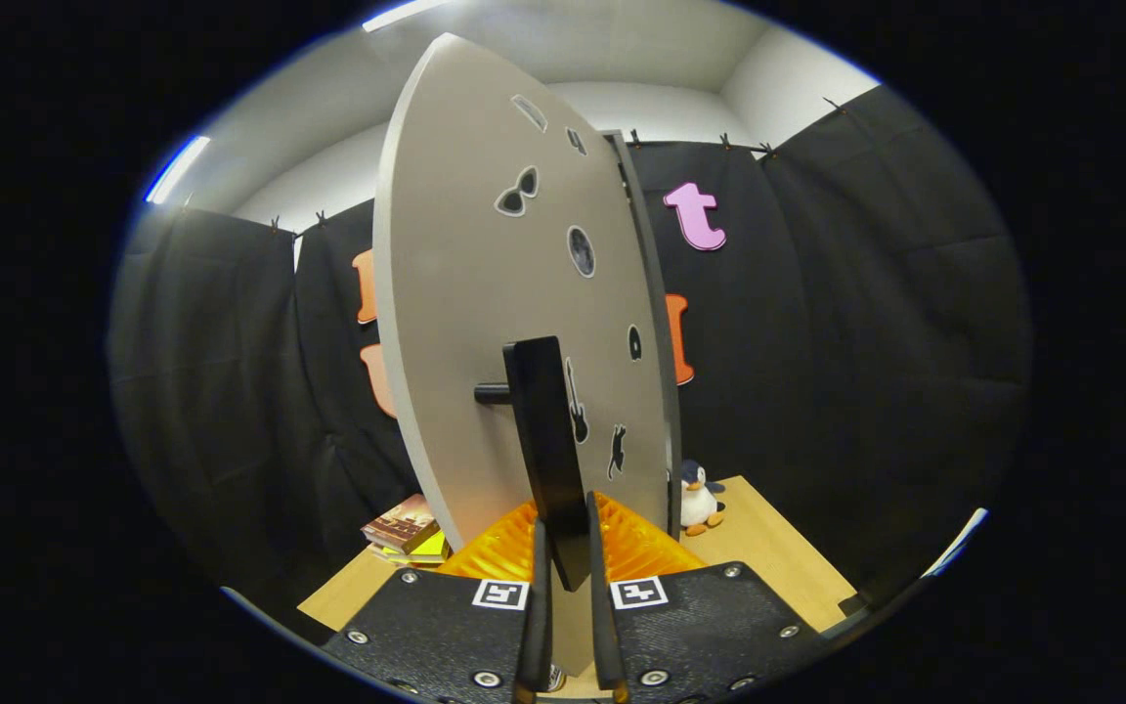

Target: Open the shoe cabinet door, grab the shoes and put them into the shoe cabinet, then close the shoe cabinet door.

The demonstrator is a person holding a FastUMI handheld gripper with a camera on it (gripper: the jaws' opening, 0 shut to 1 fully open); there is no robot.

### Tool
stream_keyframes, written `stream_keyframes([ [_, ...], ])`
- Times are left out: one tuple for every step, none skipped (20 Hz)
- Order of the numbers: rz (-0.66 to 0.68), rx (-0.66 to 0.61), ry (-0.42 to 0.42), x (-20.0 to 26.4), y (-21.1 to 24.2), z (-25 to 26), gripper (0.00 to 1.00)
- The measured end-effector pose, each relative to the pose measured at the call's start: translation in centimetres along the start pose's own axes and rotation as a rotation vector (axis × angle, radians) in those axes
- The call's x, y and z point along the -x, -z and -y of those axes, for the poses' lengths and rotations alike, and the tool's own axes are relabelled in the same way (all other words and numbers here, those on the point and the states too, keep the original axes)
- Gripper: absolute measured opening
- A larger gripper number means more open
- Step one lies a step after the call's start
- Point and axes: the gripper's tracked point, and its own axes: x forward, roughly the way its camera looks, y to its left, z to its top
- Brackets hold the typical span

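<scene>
A: What fills your view, operator?
B: The cabinet door (485, 293), swung edge-on so it stands open from the cabinet (643, 293).
A: And your gripper (568, 557)?
B: Jaws clamped on the door's handle (548, 440), likely to swing it.
A: The shoes?
B: Can't tell. A penguin toy (698, 499) and books (407, 528) sit on the table (778, 557).

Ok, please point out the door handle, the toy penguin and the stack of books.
Door handle (545, 440), gripper view: on its flat bar, above the gripper (569, 577).
Toy penguin (696, 499), gripper view: on its belly.
Stack of books (407, 528), gripper view: on the top cover.
</scene>
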Motion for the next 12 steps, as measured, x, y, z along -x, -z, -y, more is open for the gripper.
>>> stream_keyframes([
  [0.001,-0.014,0.016,0.1,0.0,0.4,0.17],
  [0.005,-0.010,0.038,0.2,-0.2,0.8,0.17],
  [0.006,0.009,0.071,0.2,-0.2,1.7,0.16],
  [-0.004,0.025,0.112,0.3,0.0,3.0,0.16],
  [-0.020,0.036,0.158,0.5,0.4,4.3,0.16],
  [-0.005,0.043,0.174,1.0,-0.3,4.8,0.16],
  [0.006,0.055,0.204,0.8,-0.7,5.7,0.15],
  [0.002,0.065,0.221,0.5,-0.6,6.5,0.11],
  [0.003,0.064,0.224,0.6,-0.5,7.1,0.07],
  [-0.003,0.048,0.216,0.8,-0.3,6.8,0.05],
  [0.004,0.041,0.210,0.8,-0.6,6.6,0.05],
  [0.006,0.041,0.205,0.7,-0.7,6.7,0.04],
])
